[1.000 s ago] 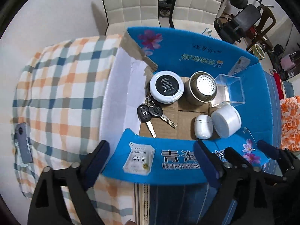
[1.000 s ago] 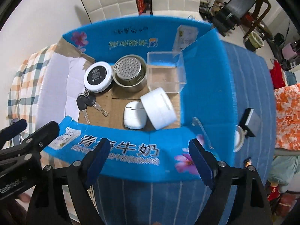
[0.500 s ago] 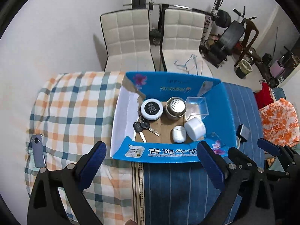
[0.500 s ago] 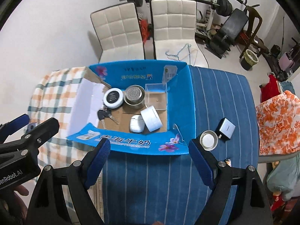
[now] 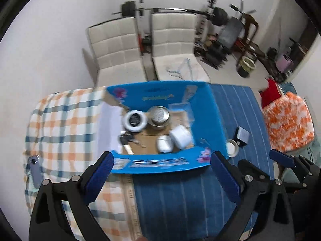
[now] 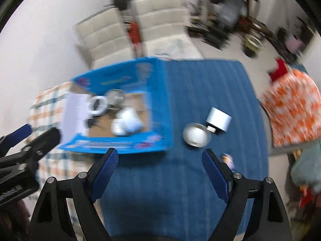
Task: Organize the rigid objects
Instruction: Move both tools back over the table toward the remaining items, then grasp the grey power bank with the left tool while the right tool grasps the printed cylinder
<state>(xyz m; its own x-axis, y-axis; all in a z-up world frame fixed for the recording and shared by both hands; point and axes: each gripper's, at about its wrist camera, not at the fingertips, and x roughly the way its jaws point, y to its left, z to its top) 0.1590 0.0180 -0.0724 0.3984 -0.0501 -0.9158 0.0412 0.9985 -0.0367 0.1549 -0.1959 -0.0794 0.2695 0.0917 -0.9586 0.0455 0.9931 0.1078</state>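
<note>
A blue cardboard box (image 5: pixel 204 108) (image 6: pixel 162 100) stands open on the table. It holds a black-topped white tin (image 5: pixel 134 120), a steel cup (image 5: pixel 159 115), a clear plastic box (image 5: pixel 180 110), a white jar (image 5: pixel 180 136), a white earbud case (image 5: pixel 165 143) and keys (image 5: pixel 128 140). A round silver lid (image 6: pixel 196 134) and a grey charger block (image 6: pixel 218 119) lie on the blue cloth right of the box. My left gripper (image 5: pixel 160 170) is open and empty, above the box's near wall. My right gripper (image 6: pixel 159 168) is open and empty, above the cloth near the lid.
The table wears a checked cloth (image 5: pixel 66 120) on the left and a blue striped cloth (image 6: pixel 200 180) on the right. A phone (image 5: pixel 34 170) lies at the left edge. Two white chairs (image 5: pixel 144 46) stand behind; an orange patterned fabric (image 6: pixel 293 108) lies to the right.
Both grippers have pulled up and back from the box, so it looks much smaller. The right wrist view has swung right and now faces the lid and charger, with motion blur.
</note>
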